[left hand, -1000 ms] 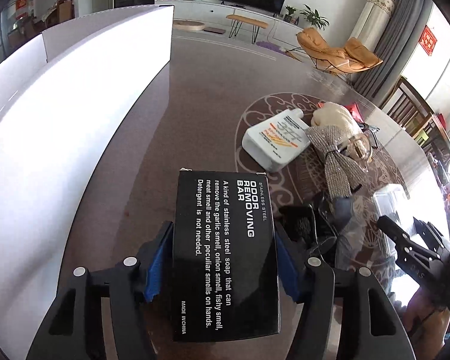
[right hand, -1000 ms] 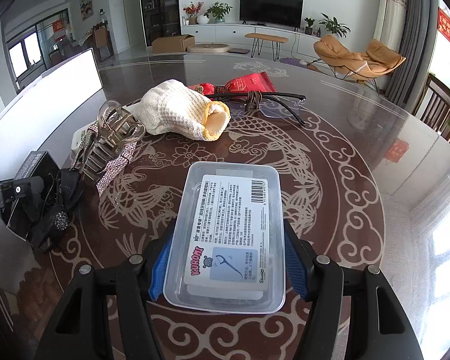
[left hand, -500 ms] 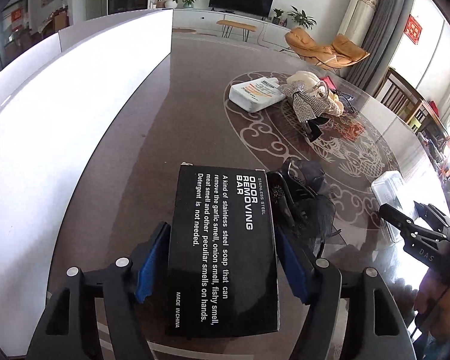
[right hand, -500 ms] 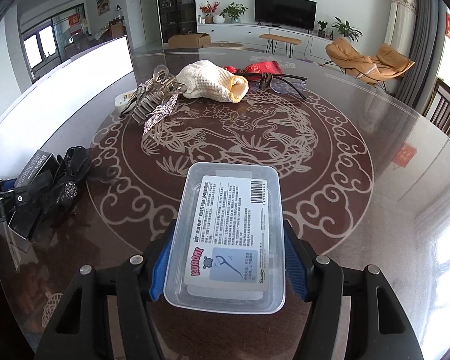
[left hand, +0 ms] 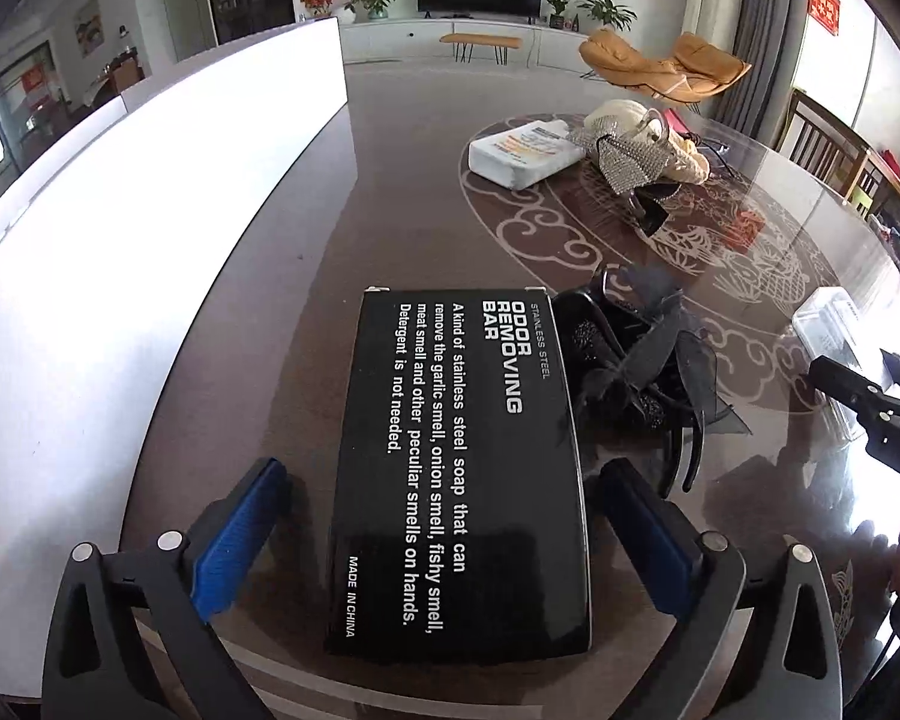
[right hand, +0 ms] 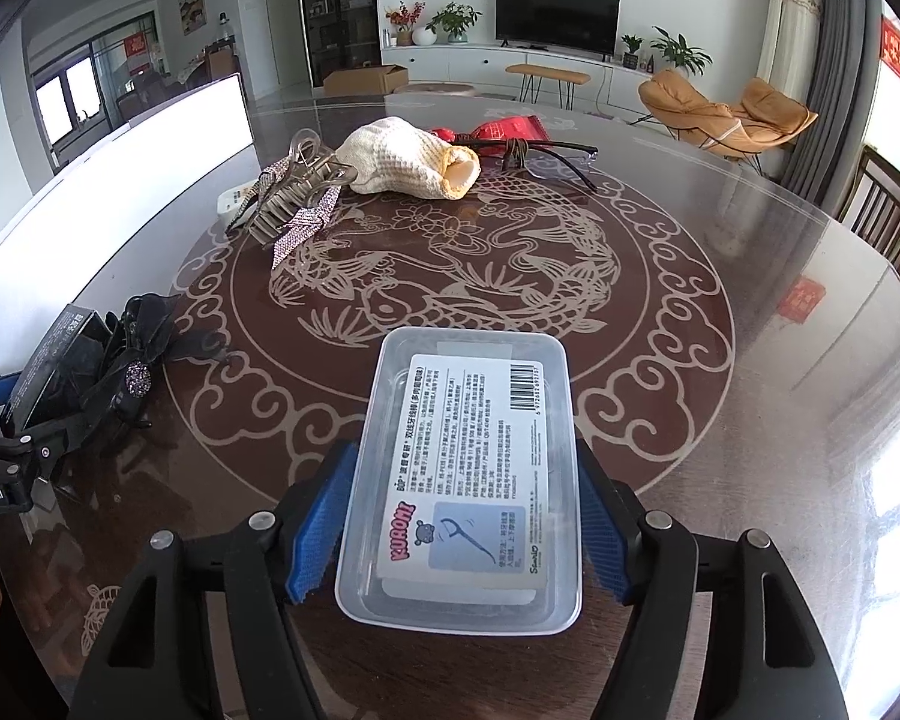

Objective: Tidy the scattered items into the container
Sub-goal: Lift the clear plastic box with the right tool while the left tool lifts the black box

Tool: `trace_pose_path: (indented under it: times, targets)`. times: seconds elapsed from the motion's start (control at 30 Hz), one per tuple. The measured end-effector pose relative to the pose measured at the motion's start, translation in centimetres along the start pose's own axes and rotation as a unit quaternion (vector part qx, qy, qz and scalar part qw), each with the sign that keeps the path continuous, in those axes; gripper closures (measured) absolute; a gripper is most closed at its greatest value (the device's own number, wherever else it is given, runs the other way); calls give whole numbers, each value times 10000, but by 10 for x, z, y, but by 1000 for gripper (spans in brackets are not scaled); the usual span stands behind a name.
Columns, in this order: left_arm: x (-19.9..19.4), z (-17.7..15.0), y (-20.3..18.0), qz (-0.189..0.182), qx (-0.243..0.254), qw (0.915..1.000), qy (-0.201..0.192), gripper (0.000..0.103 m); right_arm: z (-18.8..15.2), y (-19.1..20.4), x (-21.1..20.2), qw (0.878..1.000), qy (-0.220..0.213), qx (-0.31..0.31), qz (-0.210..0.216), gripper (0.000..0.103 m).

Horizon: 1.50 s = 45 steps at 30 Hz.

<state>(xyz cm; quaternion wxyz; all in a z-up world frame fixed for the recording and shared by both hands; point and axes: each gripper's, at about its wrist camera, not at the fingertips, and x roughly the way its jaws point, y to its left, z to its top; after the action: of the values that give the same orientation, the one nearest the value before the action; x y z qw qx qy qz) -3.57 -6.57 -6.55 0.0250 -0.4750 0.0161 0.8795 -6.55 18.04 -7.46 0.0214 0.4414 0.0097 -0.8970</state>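
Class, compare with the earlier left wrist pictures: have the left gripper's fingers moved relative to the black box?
Yes. The left gripper has opened: its blue pads now stand clear of the black odor removing bar box.

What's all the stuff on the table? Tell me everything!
black box: one, black, between left fingers
bow hair clip: one, black, beside black box
white bottle: one, white, lying far left
claw clip: one, sparkly beige, near bottle
knitted pouch: one, cream, far middle
red packet: one, red, behind pouch
glasses: one, dark-framed, beside packet
clear box: one, see-through, between right fingers
white container: one, white, table's left side
table: one, brown, patterned
left gripper: one, black, blue pads, open
right gripper: one, same colours, around clear box
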Motion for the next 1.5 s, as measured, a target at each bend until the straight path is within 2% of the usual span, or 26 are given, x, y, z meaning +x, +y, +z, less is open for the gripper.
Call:
trace_pose_path:
  times: [0.17, 0.3, 0.37, 0.4, 0.43, 0.47, 0.5, 0.53, 0.63, 0.77, 1.0, 1.13, 1.33, 1.5]
  targets:
    - [-3, -6, 1, 30, -45, 9997, -239, 0, 1, -2, 2, 10000, 50, 65, -51, 21]
    - [-5, -4, 0, 85, -113, 9997, -191, 0, 4, -1, 7, 9998, 96, 135, -109, 12]
    - [-5, -3, -1, 91, -112, 9998, -162, 0, 5, -1, 8, 9997, 93, 169, -130, 12]
    - [-5, -1, -1, 55, -71, 9999, -72, 0, 6, -2, 7, 9997, 65, 187, -137, 16]
    - [-4, 0, -2, -23, 29, 10000, 16, 0, 5, -3, 4, 9997, -10, 226, -104, 37]
    - [-5, 1, -2, -36, 73, 10000, 12, 7, 5, -5, -1, 9995, -115, 283, -65, 40]
    - [-9, 1, 0, -43, 43, 9999, -106, 24, 3, -8, -5, 9992, -201, 348, -35, 40]
    - [-14, 2, 1, -112, 8, 9998, -188, 45, 1, -10, -9, 9988, -257, 417, -14, 40]
    - [-23, 1, 7, -570, -233, 9979, -222, 45, -13, -12, -23, 9969, -312, 667, 271, 41]
    - [-40, -8, -2, -679, -123, 9971, -333, 45, -32, -4, -45, 9950, -347, 704, 623, 40]
    - [-57, -35, -21, -901, 176, 9956, -204, 45, -45, 6, -63, 9905, -186, 818, 1092, 40]
    - [-63, -37, -15, -993, 75, 9948, -213, 45, -37, 23, -70, 9901, -143, 624, 1250, 40]
    - [-102, -20, 23, -1148, -346, 9906, -657, 45, -3, 58, -90, 9884, -360, 143, 1471, 40]
    - [-114, 1, 72, -927, -623, 9902, -839, 45, 33, 98, -91, 9865, -540, -415, 1487, 40]
